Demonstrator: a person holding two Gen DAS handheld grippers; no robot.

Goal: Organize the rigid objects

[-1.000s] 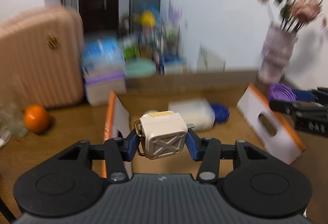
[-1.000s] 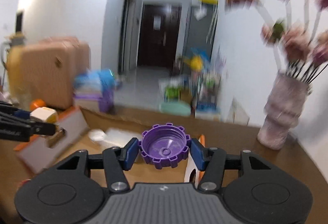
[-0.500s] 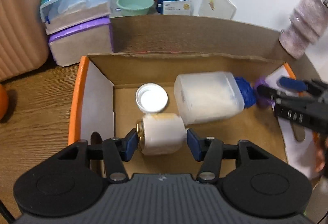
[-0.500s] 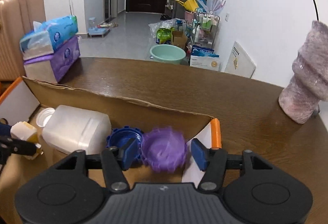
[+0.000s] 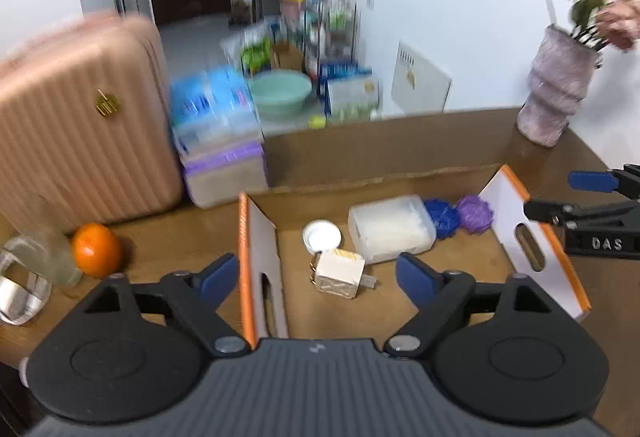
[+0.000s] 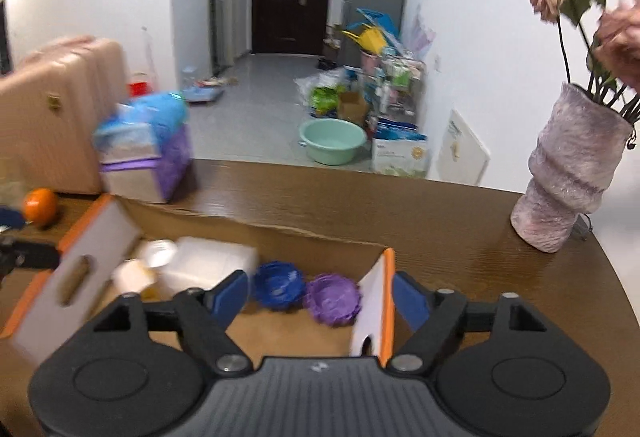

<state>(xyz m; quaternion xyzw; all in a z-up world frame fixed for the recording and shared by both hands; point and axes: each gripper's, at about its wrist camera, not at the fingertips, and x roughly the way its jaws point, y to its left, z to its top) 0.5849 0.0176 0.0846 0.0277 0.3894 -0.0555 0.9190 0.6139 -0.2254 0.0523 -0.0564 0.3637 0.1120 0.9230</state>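
Observation:
An open cardboard box (image 5: 384,157) (image 6: 256,233) sits on the wooden table. On its floor lie a cream cube charger (image 5: 339,273) (image 6: 134,274), a white lid (image 5: 322,235), a frosted plastic container (image 5: 391,229) (image 6: 212,264), a blue cap (image 5: 441,217) (image 6: 279,285) and a purple cap (image 5: 475,213) (image 6: 332,299). My left gripper (image 5: 318,279) hangs above the charger, jaws opening wide, pads clear of it. My right gripper (image 6: 320,297) hovers above the purple cap, jaws opening, nothing pressed between them. The right gripper (image 5: 592,197) also shows at the box's right flap.
An orange (image 5: 96,249) and a clear glass (image 5: 36,261) stand left of the box. Stacked tissue packs (image 5: 220,141) and a pink suitcase (image 5: 76,125) lie behind. A vase of flowers (image 6: 568,181) stands at the table's right edge. White box flaps (image 5: 260,269) (image 6: 374,311) stick up.
Both grippers let go and rose: the charger now lies on the box floor, and the purple cap rests beside the blue cap. Both sets of jaws have spread wider.

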